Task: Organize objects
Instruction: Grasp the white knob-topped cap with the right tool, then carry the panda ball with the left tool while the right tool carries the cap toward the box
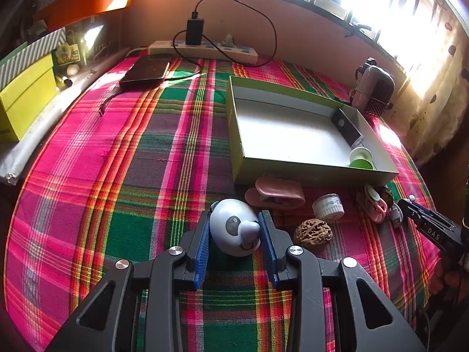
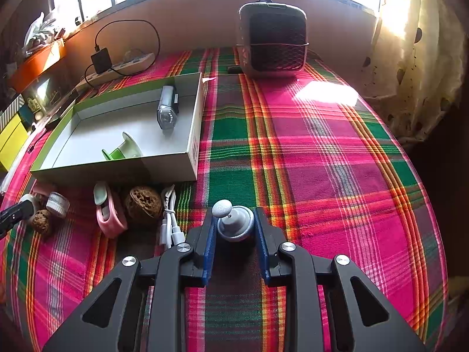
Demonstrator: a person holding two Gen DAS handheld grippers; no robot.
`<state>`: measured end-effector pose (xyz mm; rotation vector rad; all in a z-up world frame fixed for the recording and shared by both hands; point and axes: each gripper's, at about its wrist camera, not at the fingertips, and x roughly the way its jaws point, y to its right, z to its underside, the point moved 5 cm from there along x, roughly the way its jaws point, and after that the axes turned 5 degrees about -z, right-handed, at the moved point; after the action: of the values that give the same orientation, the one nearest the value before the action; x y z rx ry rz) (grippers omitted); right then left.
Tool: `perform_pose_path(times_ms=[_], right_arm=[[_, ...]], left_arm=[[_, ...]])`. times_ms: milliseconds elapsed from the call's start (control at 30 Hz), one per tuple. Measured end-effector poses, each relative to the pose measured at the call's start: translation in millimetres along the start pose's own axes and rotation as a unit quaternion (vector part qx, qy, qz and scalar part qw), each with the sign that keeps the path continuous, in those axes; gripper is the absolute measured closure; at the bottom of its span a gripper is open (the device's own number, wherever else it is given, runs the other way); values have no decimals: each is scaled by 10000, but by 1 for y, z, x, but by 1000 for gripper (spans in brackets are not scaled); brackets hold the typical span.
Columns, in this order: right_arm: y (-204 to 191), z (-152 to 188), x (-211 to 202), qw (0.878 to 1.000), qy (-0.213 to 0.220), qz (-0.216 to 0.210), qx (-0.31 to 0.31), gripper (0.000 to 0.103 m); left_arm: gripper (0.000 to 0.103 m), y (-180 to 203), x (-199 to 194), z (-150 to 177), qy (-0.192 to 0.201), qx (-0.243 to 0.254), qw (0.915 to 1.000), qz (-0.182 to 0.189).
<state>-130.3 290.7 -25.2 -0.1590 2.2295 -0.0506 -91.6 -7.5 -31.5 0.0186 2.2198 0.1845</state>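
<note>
My left gripper (image 1: 236,217) is shut on a grey-and-white panda toy (image 1: 234,230) that rests on the plaid cloth, with a blue pad against each side. My right gripper (image 2: 234,214) is shut on a small grey knob topped with a white dimpled ball (image 2: 236,226). An open green box (image 1: 293,173) lies just beyond; it holds a black lamp (image 2: 167,108) and a green-and-white spool (image 2: 123,149). Between the grippers, along the box's front wall, lie a pink clip (image 1: 278,195), a small white jar (image 1: 328,206), a walnut (image 1: 312,234), a pink-and-white gadget (image 2: 108,214) and a white cable (image 2: 170,220).
A phone (image 1: 145,72) and a power strip (image 1: 205,48) with a charger lie at the far edge. A mesh-fronted appliance (image 2: 272,41) stands at the far right. Yellow boxes (image 1: 23,99) sit off the left side, and a curtain (image 2: 410,88) hangs on the right.
</note>
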Motion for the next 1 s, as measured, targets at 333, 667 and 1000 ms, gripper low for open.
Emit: perform_pose_path(times_ms=[333,667,1000], right_arm=[[-2,1,-2,10000,29,-23,-52,77],[-6,0,-8,9999,86,-100,-62,77],[-15,-11,-22,9993,282,-222,-136,77]], left_arm=[[73,0,-2,0,7,73,10000,-47],[73,3,-11,-5,119,147,9998,-87],[73,10,-26,-17,324,298,9990,-41]])
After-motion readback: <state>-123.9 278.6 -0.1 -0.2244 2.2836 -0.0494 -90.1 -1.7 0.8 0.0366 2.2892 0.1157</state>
